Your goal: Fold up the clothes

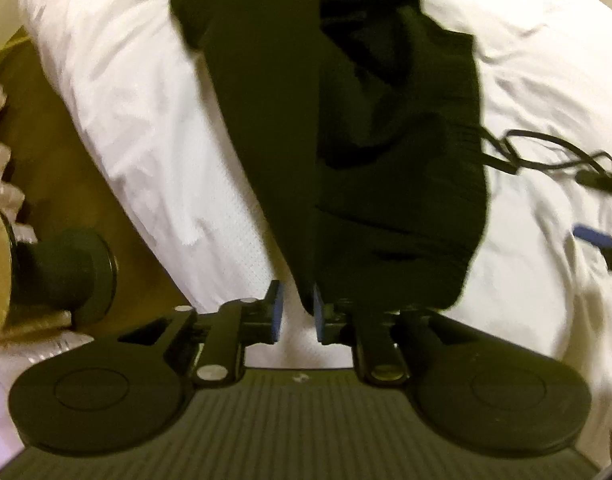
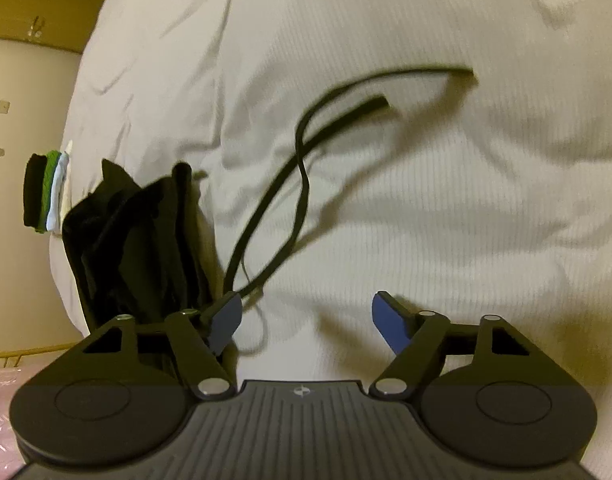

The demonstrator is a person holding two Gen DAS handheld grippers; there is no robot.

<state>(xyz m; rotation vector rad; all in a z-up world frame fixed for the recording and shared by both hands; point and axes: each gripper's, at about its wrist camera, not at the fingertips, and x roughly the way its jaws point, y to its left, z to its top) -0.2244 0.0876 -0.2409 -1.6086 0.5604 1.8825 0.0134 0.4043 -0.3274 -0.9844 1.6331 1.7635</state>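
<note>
On the white bedspread (image 1: pixel 137 128), the left gripper (image 1: pixel 297 312) is hovering narrowly parted beside black drawstring trousers (image 1: pixel 366 140); the right gripper (image 2: pixel 306 320) is gaping wide, empty.

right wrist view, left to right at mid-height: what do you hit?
Stack of folded clothes at the bed's edge → black garment → black cords → bare white bedding.

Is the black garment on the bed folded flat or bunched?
Bunched. The black garment lies in uneven, creased layers on the white bed, not flat.
</note>
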